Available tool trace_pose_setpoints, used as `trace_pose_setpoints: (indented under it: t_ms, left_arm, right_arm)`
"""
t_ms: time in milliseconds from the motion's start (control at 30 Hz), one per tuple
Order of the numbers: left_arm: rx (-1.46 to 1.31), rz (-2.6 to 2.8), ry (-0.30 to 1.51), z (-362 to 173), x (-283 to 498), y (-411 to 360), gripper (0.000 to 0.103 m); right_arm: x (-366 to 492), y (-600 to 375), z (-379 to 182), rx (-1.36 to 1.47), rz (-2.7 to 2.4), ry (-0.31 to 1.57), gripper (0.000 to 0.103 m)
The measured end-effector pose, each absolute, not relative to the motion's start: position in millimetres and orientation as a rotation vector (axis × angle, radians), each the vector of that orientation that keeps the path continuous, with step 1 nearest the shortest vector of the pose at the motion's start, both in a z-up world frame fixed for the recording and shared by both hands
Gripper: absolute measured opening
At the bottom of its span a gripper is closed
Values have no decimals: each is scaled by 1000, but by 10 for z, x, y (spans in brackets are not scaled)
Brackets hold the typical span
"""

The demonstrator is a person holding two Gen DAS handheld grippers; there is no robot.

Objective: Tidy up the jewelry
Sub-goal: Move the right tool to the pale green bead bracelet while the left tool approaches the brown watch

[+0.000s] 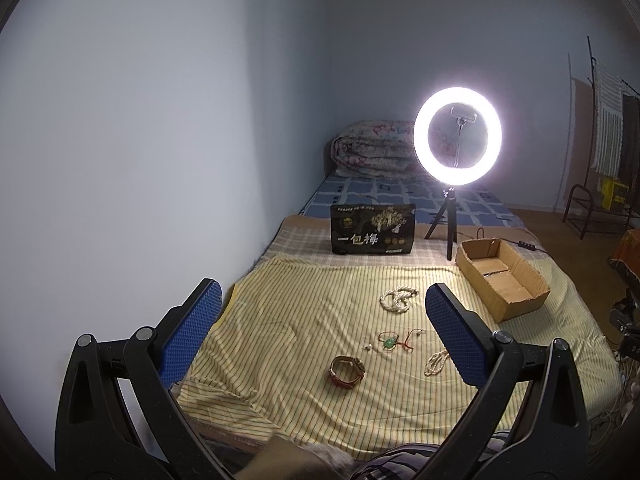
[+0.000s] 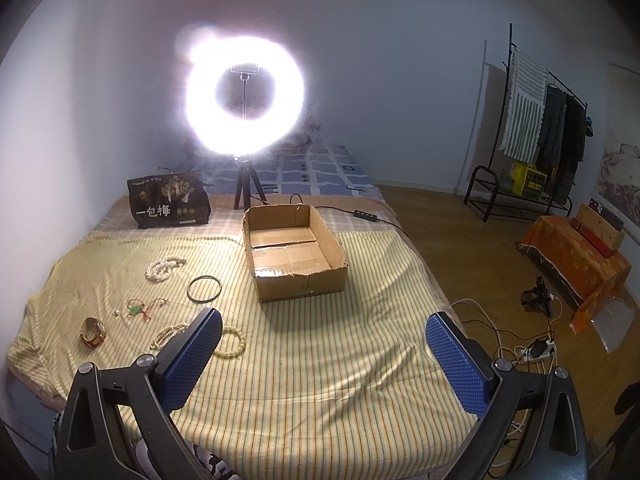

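Right now both of your tongs are spread wide and hold nothing. Your left tongs [image 1: 322, 330] hang above the yellow striped sheet [image 1: 280, 300] on the bed, and between their blue pads you can see most of the jewelry. Nearest to them lies a brown leather watch [image 1: 346, 371], curled on its side. Just beyond it sits a red cord bracelet with a green bead [image 1: 394, 341], with a tiny pale stud [image 1: 367, 347] beside it. A small pearl strand [image 1: 436, 363] lies close to the right pad, partly behind it. Further up the sheet is a coiled white bead necklace [image 1: 397, 300].

Your right tongs [image 2: 324, 340] hover over a bare stretch of the sheet, in front of the cardboard box [image 2: 300, 280]. A pale bead bracelet [image 2: 232, 342] lies just beside their left pad, partly covered by it. A thin dark bangle [image 2: 204, 289] lies between the white necklace and the box, apart from both. The box stands open, with nothing visible inside but its taped floor.

Behind the jewelry a black snack bag [image 1: 372, 230] with Chinese lettering stands upright. To its right a lit ring lamp [image 1: 457, 138] on a small tripod glares brightly. A folded quilt [image 1: 372, 148] lies at the far end of the bed.
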State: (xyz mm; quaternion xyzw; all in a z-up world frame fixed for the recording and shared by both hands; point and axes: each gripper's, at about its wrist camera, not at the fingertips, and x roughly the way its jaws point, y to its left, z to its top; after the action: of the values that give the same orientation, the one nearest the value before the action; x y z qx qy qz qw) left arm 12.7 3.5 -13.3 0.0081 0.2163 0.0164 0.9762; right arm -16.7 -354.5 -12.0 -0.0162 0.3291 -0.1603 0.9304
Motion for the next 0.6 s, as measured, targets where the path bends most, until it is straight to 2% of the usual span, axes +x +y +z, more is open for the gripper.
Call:
trace_pose_setpoints:
  t_ms: [233,533,600]
  left_arm:
    - [37,63,492,-344,291,137,103]
    - [67,60,637,-878,652,339,103]
    - [68,53,677,-1021,729,379,95]
  right_arm:
    - [-43,-3529,-246,-77,-299,709,103]
    - [265,-3446,-556,-120,-163,785,103]
    - [356,-3427,-643,-130,-144,813,103]
